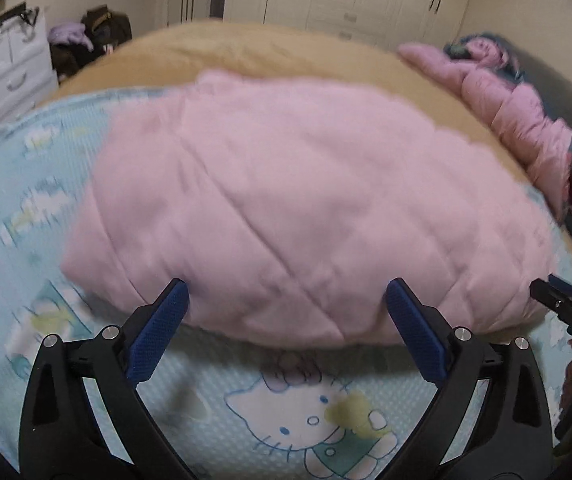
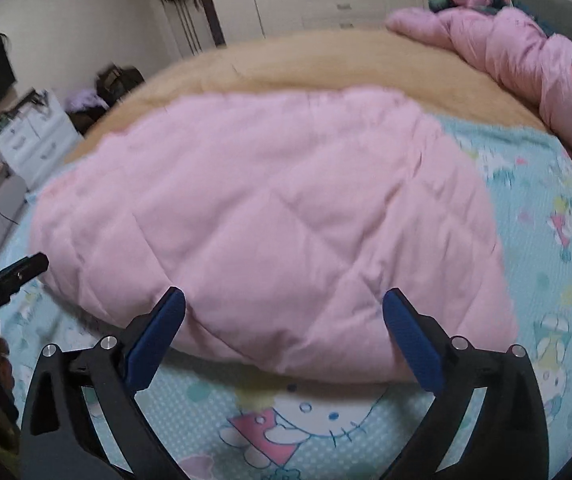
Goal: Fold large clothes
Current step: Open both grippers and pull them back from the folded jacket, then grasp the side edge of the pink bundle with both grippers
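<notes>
A pink quilted garment (image 1: pixel 298 208) lies folded in a thick pad on the bed, on a light blue cartoon-print sheet (image 1: pixel 26 208). My left gripper (image 1: pixel 286 294) is open, its blue pads wide apart over the garment's near edge, with nothing pressed between them. In the right wrist view the same pink garment (image 2: pixel 270 224) fills the middle, and my right gripper (image 2: pixel 284 302) is open over its near edge too. The right gripper's tip (image 1: pixel 558 300) shows at the right of the left wrist view; the left gripper's tip (image 2: pixel 10 280) shows at the left of the right wrist view.
A second pink padded jacket (image 2: pixel 518 52) lies bunched at the bed's far right. A tan blanket (image 1: pixel 246 52) covers the far half of the bed. White drawers (image 1: pixel 10 64) and a dark bag stand at the left, wardrobes along the back wall.
</notes>
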A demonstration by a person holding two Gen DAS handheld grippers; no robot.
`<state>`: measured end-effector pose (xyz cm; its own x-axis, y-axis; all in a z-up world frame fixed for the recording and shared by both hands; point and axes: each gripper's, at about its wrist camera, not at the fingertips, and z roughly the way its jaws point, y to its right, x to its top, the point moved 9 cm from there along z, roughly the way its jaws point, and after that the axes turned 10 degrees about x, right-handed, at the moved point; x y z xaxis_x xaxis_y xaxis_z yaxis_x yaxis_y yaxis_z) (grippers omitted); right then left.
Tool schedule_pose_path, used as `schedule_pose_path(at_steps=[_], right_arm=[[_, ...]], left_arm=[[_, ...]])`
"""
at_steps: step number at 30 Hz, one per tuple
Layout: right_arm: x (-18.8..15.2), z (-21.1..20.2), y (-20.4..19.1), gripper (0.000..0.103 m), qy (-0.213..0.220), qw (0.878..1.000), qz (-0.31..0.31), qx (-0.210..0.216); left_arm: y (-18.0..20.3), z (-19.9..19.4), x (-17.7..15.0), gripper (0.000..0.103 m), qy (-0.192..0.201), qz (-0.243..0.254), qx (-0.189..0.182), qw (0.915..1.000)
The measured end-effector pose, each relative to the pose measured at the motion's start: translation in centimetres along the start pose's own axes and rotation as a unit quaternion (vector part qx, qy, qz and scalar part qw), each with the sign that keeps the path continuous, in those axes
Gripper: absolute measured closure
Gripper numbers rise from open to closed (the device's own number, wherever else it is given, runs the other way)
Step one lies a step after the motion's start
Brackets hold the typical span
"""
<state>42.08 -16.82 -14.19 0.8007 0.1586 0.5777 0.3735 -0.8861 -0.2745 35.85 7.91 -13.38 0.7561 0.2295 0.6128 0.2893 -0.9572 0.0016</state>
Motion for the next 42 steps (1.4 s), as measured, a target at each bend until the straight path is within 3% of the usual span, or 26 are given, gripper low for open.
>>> schedule_pose_path(at_steps=[6, 11, 18, 25, 35, 42], right_arm=[[-0.9, 1.7, 0.7, 0.004, 0.0, 1.0, 0.017, 0.004], [-0.5, 0.3, 0.0, 0.004, 0.017, 1.0, 0.01, -0.001], [1.0, -3.0, -2.0, 0.004, 0.064, 0.997, 0.001, 0.043], [2.5, -5.0, -3.0, 0.004, 0.088, 0.995, -0.009, 0.046], [3.3, -5.1, -0.6, 0.004, 0.095, 0.995, 0.008, 0.025], [2.8, -4.6, 4.0, 0.004, 0.091, 0.995, 0.047, 0.003]], left_arm=[[0.1, 2.2, -1.7, 0.008, -0.011, -0.003, -0.014, 0.9998], [-0.2, 1.0, -1.3, 0.008, -0.012, 0.01, -0.017, 0.9997], [-3.3, -2.7, 1.1, 0.008, 0.05, -0.004, 0.015, 0.9987], [-6.7, -2.9, 2.2, 0.008, 0.059, -0.034, 0.043, 0.9967], [-10.0, -2.3, 3.2, 0.008, 0.061, -0.062, 0.066, 0.994], [-11.4, -0.6, 3.9, 0.008, 0.054, -0.071, 0.073, 0.9934]])
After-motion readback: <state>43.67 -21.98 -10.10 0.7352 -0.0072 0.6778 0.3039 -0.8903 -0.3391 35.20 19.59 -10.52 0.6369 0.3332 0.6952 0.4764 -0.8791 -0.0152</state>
